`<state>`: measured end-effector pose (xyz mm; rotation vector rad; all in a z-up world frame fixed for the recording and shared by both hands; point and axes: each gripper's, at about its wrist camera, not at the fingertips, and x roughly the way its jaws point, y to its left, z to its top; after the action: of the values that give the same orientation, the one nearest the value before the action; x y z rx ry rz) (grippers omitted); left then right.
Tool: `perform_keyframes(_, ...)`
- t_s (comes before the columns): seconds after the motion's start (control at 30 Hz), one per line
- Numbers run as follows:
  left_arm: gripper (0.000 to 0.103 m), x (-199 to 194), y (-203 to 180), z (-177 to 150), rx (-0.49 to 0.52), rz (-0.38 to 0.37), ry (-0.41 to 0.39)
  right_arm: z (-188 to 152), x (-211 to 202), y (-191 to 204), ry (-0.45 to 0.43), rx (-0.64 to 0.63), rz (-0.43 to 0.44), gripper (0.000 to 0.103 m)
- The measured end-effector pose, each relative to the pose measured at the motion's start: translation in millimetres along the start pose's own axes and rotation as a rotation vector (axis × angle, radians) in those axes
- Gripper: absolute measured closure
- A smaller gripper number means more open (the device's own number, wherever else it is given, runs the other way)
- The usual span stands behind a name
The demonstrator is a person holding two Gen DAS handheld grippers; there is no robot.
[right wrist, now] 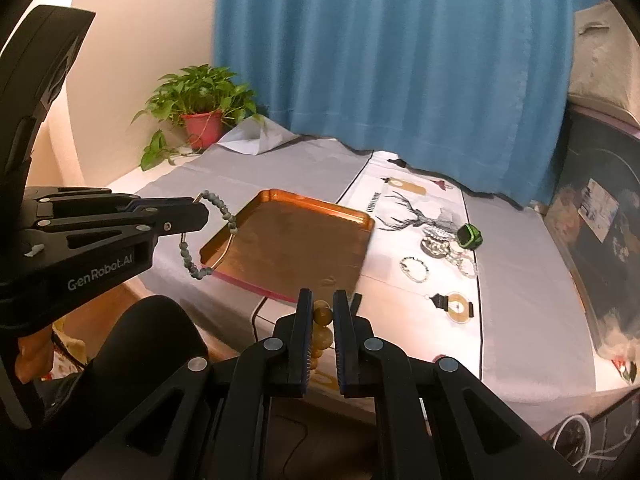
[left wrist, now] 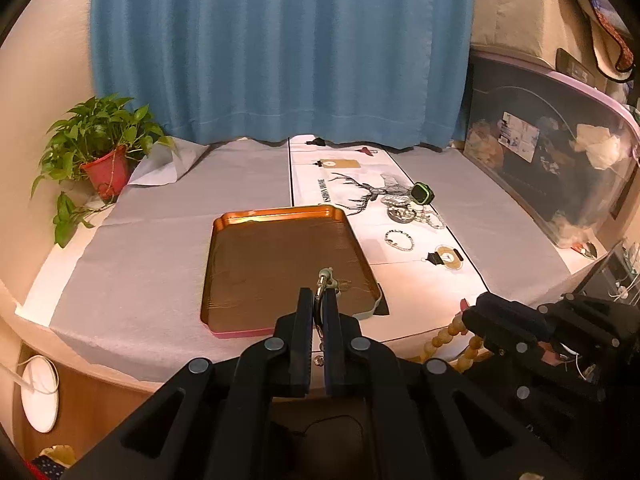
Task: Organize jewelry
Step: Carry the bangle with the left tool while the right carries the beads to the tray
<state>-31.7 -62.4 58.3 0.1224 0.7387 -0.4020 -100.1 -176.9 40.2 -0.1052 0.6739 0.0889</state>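
Copper tray: bare; left gripper clamped on grey bead bracelet, right gripper on amber bead strand; remaining jewelry pile awaits beside tray.

Ahead of the left fingers the tray lies on the bench, with the watch and bracelets to its right and the potted plant far left.
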Motion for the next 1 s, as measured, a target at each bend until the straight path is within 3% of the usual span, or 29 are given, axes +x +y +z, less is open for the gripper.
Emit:
perform_keyframes(0.47, 0.101, 37, 27, 12, -0.033, 0.035, 0.026, 24, 49, -4, 0.022, 0.0, 0.023, 0.093)
perform_keyframes(1.0, 0.101, 138, 82, 55, -0.084, 0.084, 0.065, 76, 173, -4, 0.036, 0.022, 0.085, 0.093)
